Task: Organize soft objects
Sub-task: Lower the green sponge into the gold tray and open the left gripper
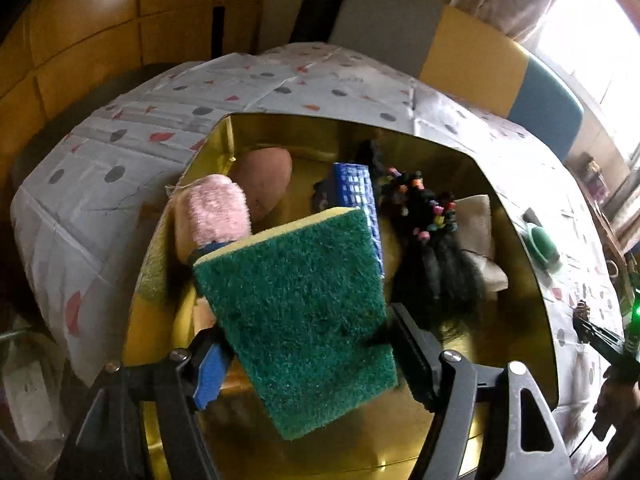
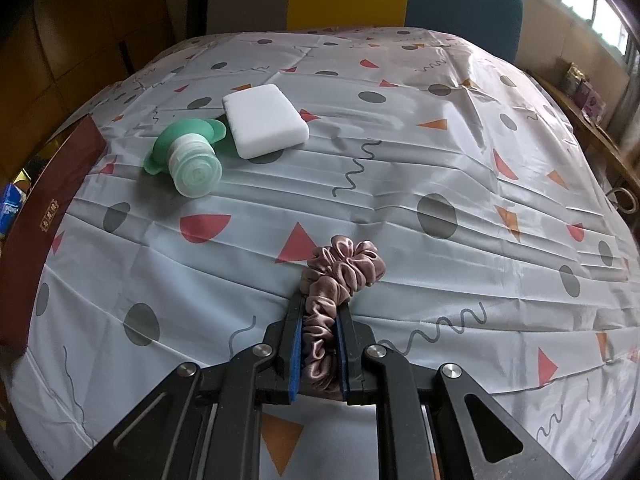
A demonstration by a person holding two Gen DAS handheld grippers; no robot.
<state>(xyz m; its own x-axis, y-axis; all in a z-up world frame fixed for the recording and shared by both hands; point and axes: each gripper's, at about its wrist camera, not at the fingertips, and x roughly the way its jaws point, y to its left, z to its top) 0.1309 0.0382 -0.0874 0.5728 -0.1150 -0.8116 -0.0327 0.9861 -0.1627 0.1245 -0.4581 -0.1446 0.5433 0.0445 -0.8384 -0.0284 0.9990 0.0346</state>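
A green scouring sponge (image 1: 300, 300) with a yellow back sits tilted between the fingers of my left gripper (image 1: 298, 320), both pads at its edges, over a gold-lined box (image 1: 520, 208). Inside the box lie a pink fluffy pad (image 1: 218, 208), a blue mesh item (image 1: 356, 188), a black hairpiece with coloured beads (image 1: 432, 248) and a beige cloth (image 1: 476, 220). My right gripper (image 2: 320, 304) is shut on a dusty-pink satin scrunchie (image 2: 344, 268) resting on the patterned tablecloth (image 2: 440, 152). Farther back lie a white foam block (image 2: 266, 120) and a green squeeze bottle (image 2: 192, 152).
The box's dark red outer wall (image 2: 52, 216) stands at the left edge of the right wrist view. Yellow and blue chair backs (image 2: 464, 0) line the table's far side. A window and a side shelf (image 2: 580, 80) are at the right.
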